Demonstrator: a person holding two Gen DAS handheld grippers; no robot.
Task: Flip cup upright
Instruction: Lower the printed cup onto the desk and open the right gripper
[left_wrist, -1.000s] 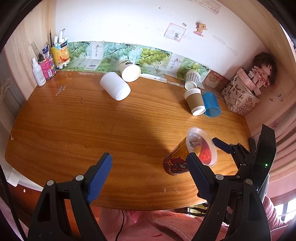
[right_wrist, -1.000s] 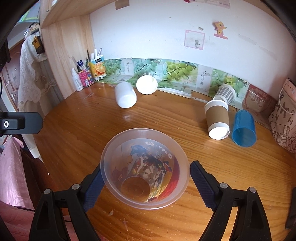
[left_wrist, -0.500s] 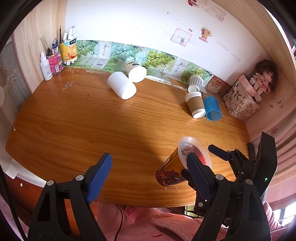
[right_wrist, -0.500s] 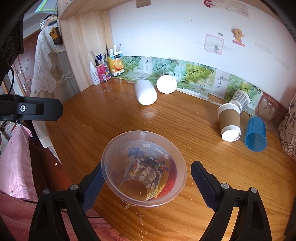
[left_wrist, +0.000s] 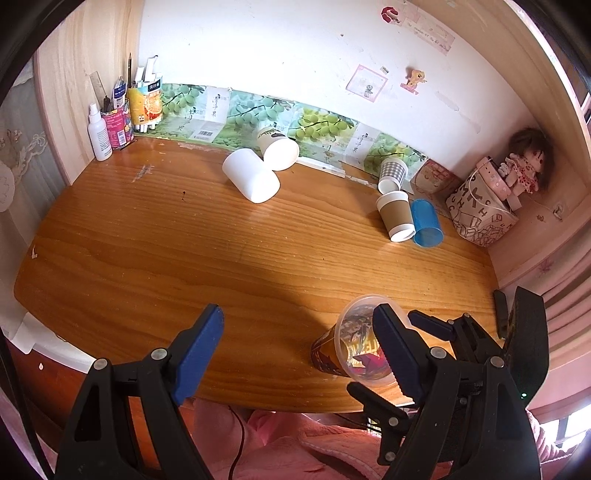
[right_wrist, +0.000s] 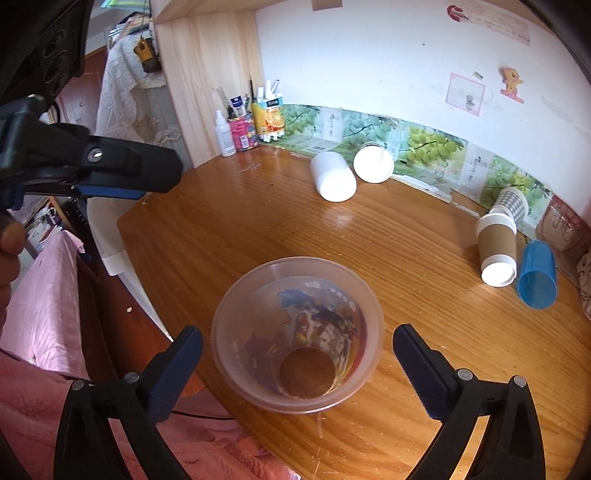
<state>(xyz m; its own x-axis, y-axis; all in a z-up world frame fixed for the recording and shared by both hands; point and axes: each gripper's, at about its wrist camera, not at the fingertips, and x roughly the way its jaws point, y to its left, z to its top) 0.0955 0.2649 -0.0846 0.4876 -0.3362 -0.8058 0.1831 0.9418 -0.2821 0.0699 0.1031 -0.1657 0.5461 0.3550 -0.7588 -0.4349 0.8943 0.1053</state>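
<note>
Right tongs (right_wrist: 297, 363) gape around the cup (right_wrist: 297, 334), not squeezing; left tongs (left_wrist: 295, 343) idle, agape. Thin, light plastic — looks crushable; pinch gently mid-wall.

Wooden worktop (left_wrist: 155, 236), grain visible, scuffed. Landmark: white tumbler (left_wrist: 251, 180), on its side. Touching it behind, a white paper cup (left_wrist: 277, 148), tipped. Far left of it, spray bottle (left_wrist: 99, 137) and pen tins (left_wrist: 117, 127). Right: checked cup (left_wrist: 392, 175), brown-sleeved cup (left_wrist: 396, 217), blue cup (left_wrist: 426, 222), all lying. Printed clear cup (right_wrist: 297, 334) stands at the near edge.
</note>
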